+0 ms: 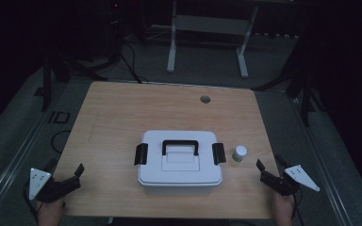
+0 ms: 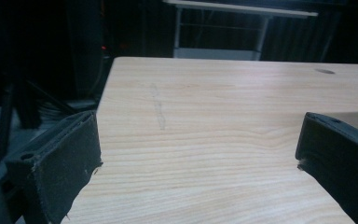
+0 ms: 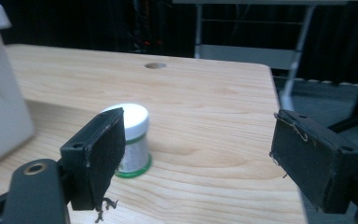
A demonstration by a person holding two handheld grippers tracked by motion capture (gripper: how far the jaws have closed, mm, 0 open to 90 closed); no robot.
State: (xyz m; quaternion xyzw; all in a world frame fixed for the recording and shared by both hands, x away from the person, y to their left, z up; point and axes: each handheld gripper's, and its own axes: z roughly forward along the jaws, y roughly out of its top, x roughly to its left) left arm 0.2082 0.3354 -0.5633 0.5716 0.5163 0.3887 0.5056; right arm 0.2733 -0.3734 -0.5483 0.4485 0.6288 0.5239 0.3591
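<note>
Box (image 1: 179, 160) blocks centre; jar (image 1: 239, 153) just right.

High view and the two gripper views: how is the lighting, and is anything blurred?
High view: dim overall, surroundings nearly black, white case readable. Left gripper view: brighter wooden table, near jaws soft. Right gripper view: small white-lidded jar fairly sharp, partly behind a jaw; the case's edge washed out pale.
</note>
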